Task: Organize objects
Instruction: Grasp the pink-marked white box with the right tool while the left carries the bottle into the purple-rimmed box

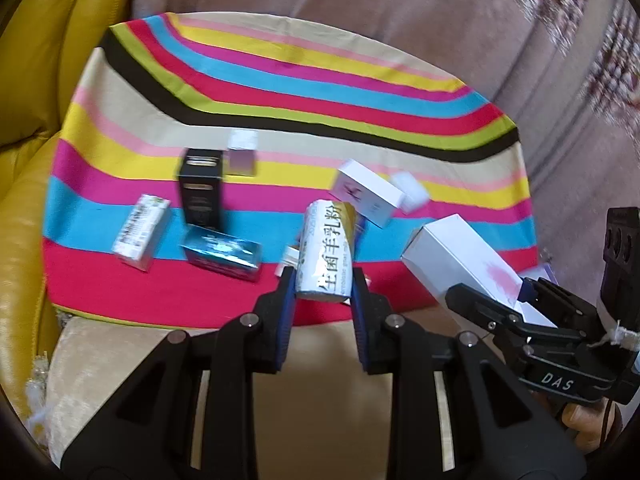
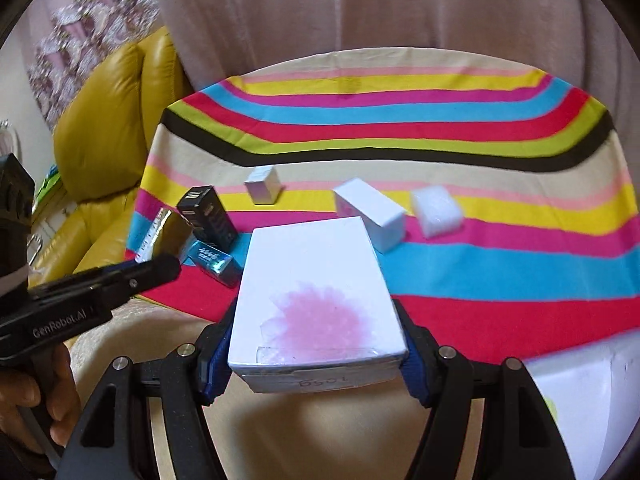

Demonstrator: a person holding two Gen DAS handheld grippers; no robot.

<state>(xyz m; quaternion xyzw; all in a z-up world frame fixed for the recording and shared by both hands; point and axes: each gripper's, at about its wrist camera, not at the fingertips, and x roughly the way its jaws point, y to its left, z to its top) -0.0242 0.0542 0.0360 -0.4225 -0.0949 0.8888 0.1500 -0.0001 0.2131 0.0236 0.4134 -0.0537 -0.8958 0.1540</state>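
I am holding the big white box at lower centre, right gripper fingers pinching its sides; it is overhanging forward and could tip out. My left gripper fingers are pinching the goat-milk packet by its near end at centre frame, so it could swing loose. On the striped cloth I am counting six smaller boxes lying scattered.

I count three white boxes, then one each of black box, blue foil box, gold carton, printed packet and foam block.
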